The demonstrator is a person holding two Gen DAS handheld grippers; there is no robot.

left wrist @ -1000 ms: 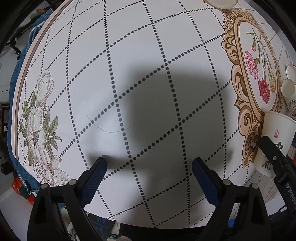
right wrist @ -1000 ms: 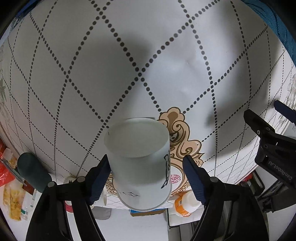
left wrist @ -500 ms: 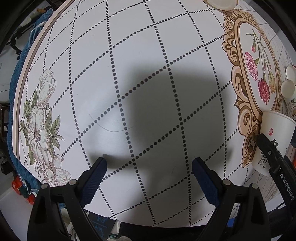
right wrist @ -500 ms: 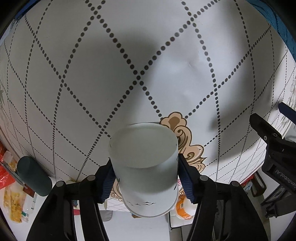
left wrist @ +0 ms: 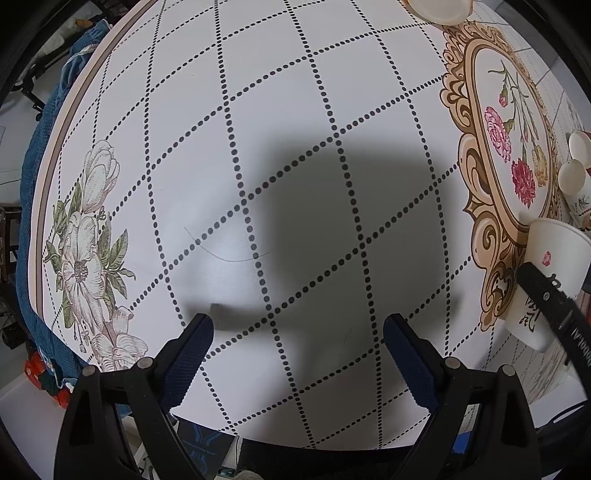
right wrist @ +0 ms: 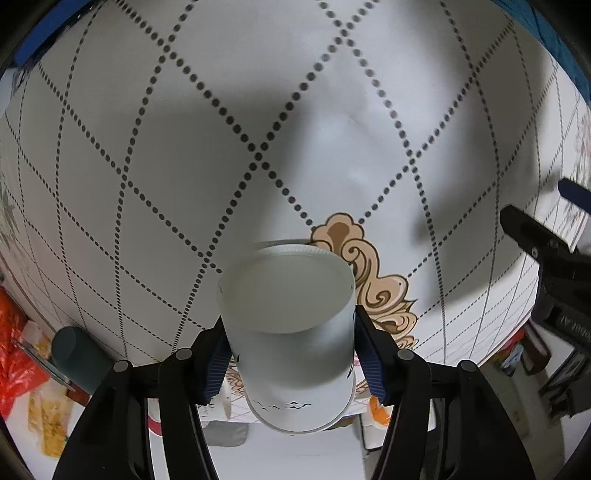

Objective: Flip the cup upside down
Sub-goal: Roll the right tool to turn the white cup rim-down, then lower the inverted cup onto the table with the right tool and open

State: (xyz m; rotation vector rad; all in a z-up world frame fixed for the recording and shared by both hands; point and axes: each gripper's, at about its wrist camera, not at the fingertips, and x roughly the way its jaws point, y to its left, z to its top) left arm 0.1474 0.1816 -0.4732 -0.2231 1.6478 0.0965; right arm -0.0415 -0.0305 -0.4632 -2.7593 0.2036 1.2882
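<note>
A white paper cup [right wrist: 291, 339] with small black printed marks sits between the blue pads of my right gripper [right wrist: 291, 354], which is shut on its sides; its flat base faces the camera. The same cup [left wrist: 546, 273] shows at the right edge of the left wrist view, with a black finger [left wrist: 554, 299] of the right gripper across it, over the table's right edge. My left gripper [left wrist: 297, 343] is open and empty above the white dotted tablecloth [left wrist: 295, 147].
More paper cups [left wrist: 576, 181] stand at the right edge and a pale plate [left wrist: 439, 9] at the far edge. A dark green cylinder [right wrist: 74, 354] and orange packaging [right wrist: 18, 350] lie below the table. The left gripper [right wrist: 546, 251] shows at right.
My right gripper has closed from open onto the paper cup and the camera has come closer to the table. The left gripper has stayed still and open.
</note>
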